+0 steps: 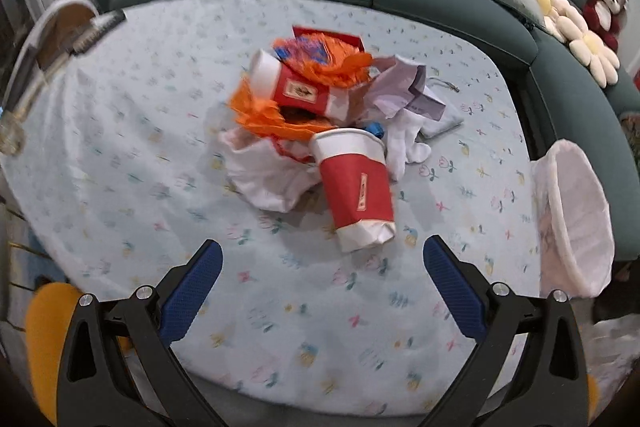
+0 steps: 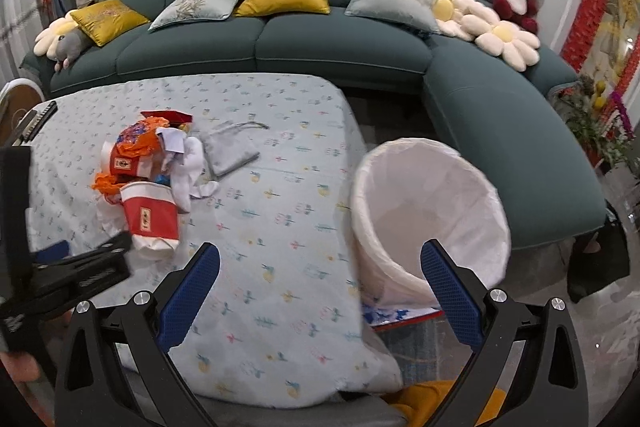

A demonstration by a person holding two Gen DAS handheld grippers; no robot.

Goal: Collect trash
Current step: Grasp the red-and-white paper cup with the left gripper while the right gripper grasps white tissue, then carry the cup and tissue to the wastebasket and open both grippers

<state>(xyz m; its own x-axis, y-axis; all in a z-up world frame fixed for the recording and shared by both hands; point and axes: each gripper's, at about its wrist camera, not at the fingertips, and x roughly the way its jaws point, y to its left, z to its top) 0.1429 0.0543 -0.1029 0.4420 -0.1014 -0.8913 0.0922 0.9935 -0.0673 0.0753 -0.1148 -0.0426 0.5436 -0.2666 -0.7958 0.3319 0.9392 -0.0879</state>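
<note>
A pile of trash lies mid-table: a red-and-white paper cup on its side nearest me, a second red cup, orange plastic wrappers, crumpled white tissue and white paper. My left gripper is open and empty just short of the near cup. My right gripper is open and empty over the table's right edge, by the white-lined trash bin. The pile also shows in the right wrist view, with the left gripper beside it.
The table wears a light blue floral cloth. A grey pouch lies behind the pile. The bin stands off the table's right side. A dark green sofa with cushions and plush toys curves behind. A yellow seat sits lower left.
</note>
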